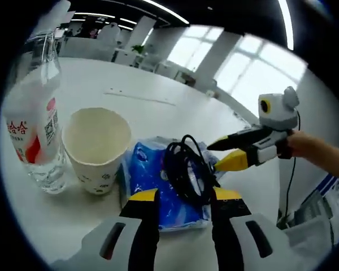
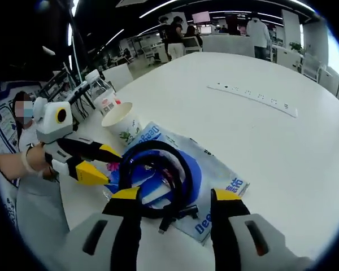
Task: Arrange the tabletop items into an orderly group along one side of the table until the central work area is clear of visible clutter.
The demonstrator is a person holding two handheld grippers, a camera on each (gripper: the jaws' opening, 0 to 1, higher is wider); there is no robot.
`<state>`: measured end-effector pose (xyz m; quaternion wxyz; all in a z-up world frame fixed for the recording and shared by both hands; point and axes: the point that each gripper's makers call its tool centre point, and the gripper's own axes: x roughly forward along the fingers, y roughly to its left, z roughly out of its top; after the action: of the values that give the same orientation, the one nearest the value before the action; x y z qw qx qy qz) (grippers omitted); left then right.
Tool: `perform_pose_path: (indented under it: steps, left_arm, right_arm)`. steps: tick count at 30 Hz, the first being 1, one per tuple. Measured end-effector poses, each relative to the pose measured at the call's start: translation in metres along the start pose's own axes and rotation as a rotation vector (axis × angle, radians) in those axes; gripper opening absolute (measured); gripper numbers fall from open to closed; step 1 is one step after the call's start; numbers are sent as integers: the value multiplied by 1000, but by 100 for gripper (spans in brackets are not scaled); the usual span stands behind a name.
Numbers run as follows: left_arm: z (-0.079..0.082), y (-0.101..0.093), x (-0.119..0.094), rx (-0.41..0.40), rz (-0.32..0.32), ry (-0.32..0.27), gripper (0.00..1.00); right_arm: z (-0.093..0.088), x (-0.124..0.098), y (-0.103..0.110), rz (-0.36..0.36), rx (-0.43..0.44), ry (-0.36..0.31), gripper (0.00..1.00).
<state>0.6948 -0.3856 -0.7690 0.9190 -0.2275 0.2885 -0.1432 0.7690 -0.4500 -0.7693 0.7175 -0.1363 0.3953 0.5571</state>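
Note:
A black coiled cable [image 1: 186, 169] lies on a blue plastic packet [image 1: 150, 189] on the white table [image 1: 158, 79]. Left of the packet stands a white paper cup [image 1: 97, 148], and beyond it a clear water bottle [image 1: 37, 124] with a red-and-white label. My left gripper [image 1: 186, 195] is open, its jaws standing either side of the cable's near edge. My right gripper [image 1: 216, 156] comes in from the right, open, tips at the cable. In the right gripper view the cable [image 2: 158, 175] lies just ahead of my open right gripper [image 2: 175, 193], on the packet [image 2: 220, 172]. There the left gripper [image 2: 109, 165] comes in from the left.
A long white power strip [image 2: 251, 96] lies flat farther out on the table. The cup [image 2: 121, 121] and bottle [image 2: 104, 96] stand near the table's edge. Chairs, desks and people stand beyond the table's far side. A hand [image 1: 305, 147] holds the right gripper.

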Motion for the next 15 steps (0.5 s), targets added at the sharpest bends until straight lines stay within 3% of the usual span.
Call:
perform_pose_path:
  steps: [15]
  left_arm:
    - [2,0,13,-15,0,15,25]
  right_arm:
    - [-12,7,2,-4,55,20,31]
